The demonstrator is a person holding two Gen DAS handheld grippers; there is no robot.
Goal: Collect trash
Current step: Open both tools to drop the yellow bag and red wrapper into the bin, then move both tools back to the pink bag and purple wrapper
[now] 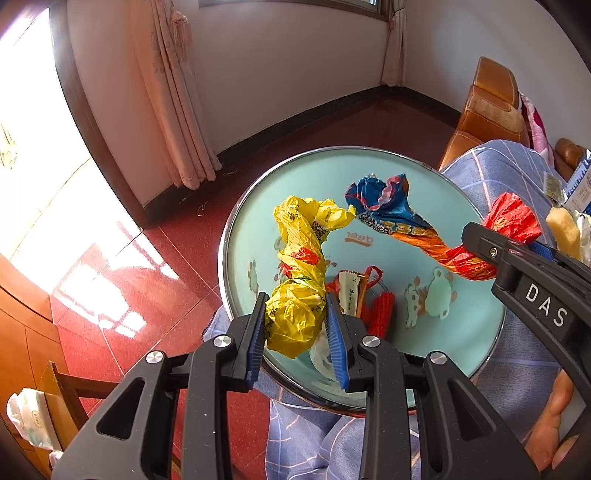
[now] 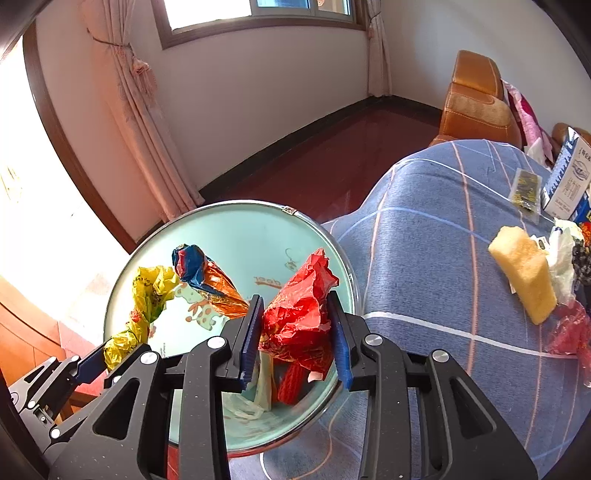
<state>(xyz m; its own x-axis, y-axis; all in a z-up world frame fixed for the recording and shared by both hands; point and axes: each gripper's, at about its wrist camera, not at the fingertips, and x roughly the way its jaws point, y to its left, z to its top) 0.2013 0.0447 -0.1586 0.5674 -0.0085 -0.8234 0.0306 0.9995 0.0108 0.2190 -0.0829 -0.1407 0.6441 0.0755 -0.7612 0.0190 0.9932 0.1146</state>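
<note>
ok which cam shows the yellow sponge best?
Right wrist: the whole yellow sponge lies unobstructed on the blue checked cloth. Left wrist shows only a sliver at the frame edge, behind the right gripper.

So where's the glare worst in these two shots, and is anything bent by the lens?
Left wrist view: sunlight through the doorway blows out to white and glares off the red floor; the door frame bows. Right wrist view: the window and left edge are overexposed; walls curve. Both wrappers, yellow and red, stay sharp.
</note>
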